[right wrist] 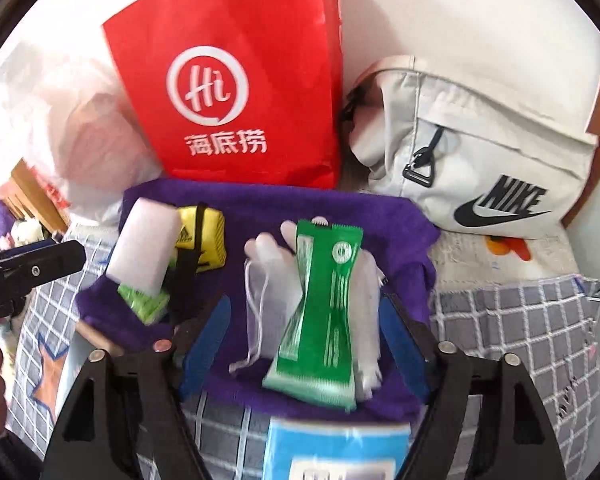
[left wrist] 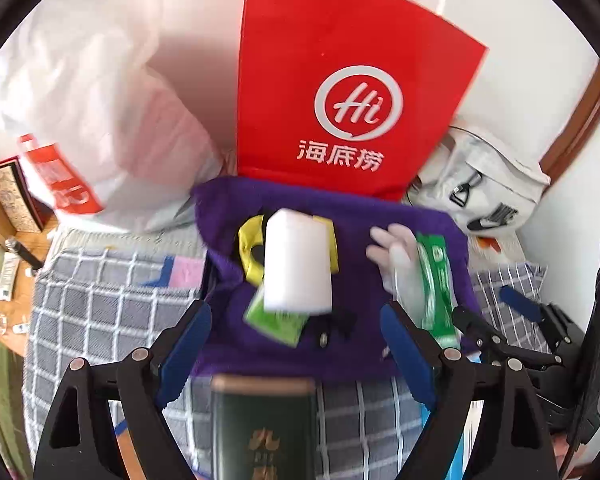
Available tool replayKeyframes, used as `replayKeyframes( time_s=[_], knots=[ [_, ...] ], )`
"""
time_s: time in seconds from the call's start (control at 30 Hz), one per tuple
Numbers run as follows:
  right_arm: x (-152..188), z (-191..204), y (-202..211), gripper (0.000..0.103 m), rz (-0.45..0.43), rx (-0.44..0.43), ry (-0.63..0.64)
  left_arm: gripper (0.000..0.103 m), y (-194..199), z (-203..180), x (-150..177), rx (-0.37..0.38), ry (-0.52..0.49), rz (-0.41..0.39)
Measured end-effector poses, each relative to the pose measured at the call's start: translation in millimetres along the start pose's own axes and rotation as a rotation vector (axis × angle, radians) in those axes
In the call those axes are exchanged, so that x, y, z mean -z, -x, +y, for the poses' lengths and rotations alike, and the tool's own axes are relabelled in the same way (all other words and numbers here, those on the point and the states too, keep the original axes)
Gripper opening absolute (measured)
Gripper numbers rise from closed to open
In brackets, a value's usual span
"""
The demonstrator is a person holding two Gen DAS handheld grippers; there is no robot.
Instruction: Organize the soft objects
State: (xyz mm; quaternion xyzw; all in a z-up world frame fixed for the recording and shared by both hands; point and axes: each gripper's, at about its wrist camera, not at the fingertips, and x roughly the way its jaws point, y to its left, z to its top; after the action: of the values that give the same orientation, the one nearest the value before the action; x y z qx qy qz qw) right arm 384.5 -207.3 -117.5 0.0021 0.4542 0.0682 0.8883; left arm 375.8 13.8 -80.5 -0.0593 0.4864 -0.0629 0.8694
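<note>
Bedding in grey check point(left wrist: 100, 292) carries a purple towel point(left wrist: 340, 344) laid before a red paper bag point(left wrist: 340, 60). On the towel, left to right: a white sponge block point(left wrist: 298, 260) over a yellow pouch point(left wrist: 248, 248) and light-green packet point(left wrist: 276, 326), then white gloves point(right wrist: 268, 280) under a green sachet point(right wrist: 324, 320). Left gripper point(left wrist: 300, 350) spread, holding nothing. Right gripper point(right wrist: 306, 346) spread either side of the sachet. White Nike bag point(right wrist: 480, 152) stands far right.
</note>
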Motion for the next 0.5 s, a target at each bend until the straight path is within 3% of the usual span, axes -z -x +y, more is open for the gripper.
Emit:
replayKeyframes(
  time_s=[0.23, 0.5],
  knots=[
    [36.6, 14.0, 64.2, 0.103, -0.065, 0.041, 0.015, 0.101, 68.9, -7.8, 46.9, -0.046, -0.015, -0.08],
    [94.3, 20.2, 134.7, 0.103, -0.096, 0.058, 0.0, 0.103, 128.2, -20.8, 111.3, -0.107, -0.051, -0.12]
  ],
)
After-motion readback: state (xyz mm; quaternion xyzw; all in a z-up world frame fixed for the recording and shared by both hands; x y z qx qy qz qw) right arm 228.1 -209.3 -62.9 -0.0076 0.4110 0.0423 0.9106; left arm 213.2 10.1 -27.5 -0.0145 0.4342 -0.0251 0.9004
